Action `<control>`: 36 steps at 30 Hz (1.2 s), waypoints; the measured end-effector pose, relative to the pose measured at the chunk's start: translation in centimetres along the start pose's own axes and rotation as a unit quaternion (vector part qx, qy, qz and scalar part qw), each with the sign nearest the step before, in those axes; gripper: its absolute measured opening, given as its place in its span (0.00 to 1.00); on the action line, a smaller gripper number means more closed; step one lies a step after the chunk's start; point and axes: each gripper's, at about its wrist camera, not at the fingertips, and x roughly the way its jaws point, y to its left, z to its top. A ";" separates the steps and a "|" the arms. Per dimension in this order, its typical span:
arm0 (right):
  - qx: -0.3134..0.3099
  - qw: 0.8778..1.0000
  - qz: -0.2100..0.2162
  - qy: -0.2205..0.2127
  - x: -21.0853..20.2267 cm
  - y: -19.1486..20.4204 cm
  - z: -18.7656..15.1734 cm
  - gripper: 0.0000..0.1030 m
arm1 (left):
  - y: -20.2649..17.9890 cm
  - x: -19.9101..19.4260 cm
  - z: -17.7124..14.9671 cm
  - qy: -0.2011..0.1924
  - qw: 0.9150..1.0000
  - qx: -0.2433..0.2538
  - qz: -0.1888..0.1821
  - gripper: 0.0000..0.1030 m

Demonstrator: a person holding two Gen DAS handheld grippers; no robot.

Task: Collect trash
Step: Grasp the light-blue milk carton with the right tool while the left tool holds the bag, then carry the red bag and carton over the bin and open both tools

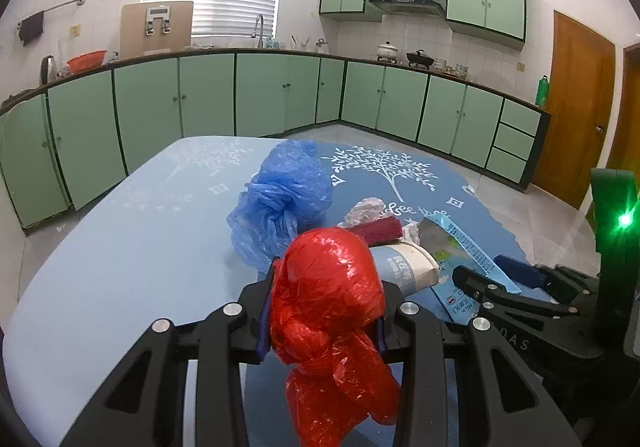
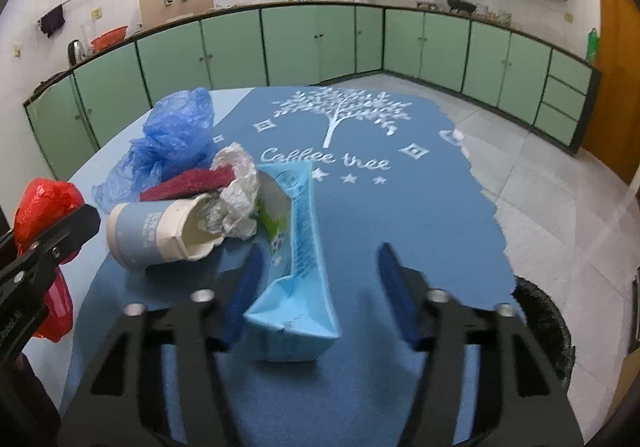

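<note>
My left gripper [image 1: 324, 287] is shut on a crumpled red plastic bag [image 1: 328, 295], held above the blue table [image 1: 120, 267]. The same bag [image 2: 40, 203] shows at the left edge of the right wrist view. My right gripper [image 2: 320, 259] straddles a flattened light-blue milk carton [image 2: 296, 259] lying on the table. Its left pad is close beside the carton and its right pad stands well apart, so it is open. Beyond the carton lie a tipped paper cup [image 2: 160, 231], crumpled white wrap [image 2: 240, 187], a red scouring pad [image 2: 188, 183] and a blue plastic bag [image 2: 176, 135].
A bin lined with a black bag [image 2: 544, 323] stands on the floor just off the table's right edge. Green kitchen cabinets [image 2: 312, 43] run along the far walls, and a wooden door [image 1: 576, 107] is at the right.
</note>
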 end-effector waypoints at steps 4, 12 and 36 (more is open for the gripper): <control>-0.011 1.000 0.001 -0.006 -0.6 0.4 -0.3 0.34 | -0.2 -0.2 0.1 -0.004 1.000 0.003 -0.001 0.36; 0.003 0.999 -0.007 -0.036 -3.3 -0.9 0.0 0.34 | -1.4 -1.3 0.3 -0.014 1.000 0.010 -0.012 0.36; -0.008 0.999 -0.014 0.031 -2.7 -2.8 -1.0 0.34 | -3.6 -1.5 0.2 -0.015 0.999 0.023 -0.029 0.36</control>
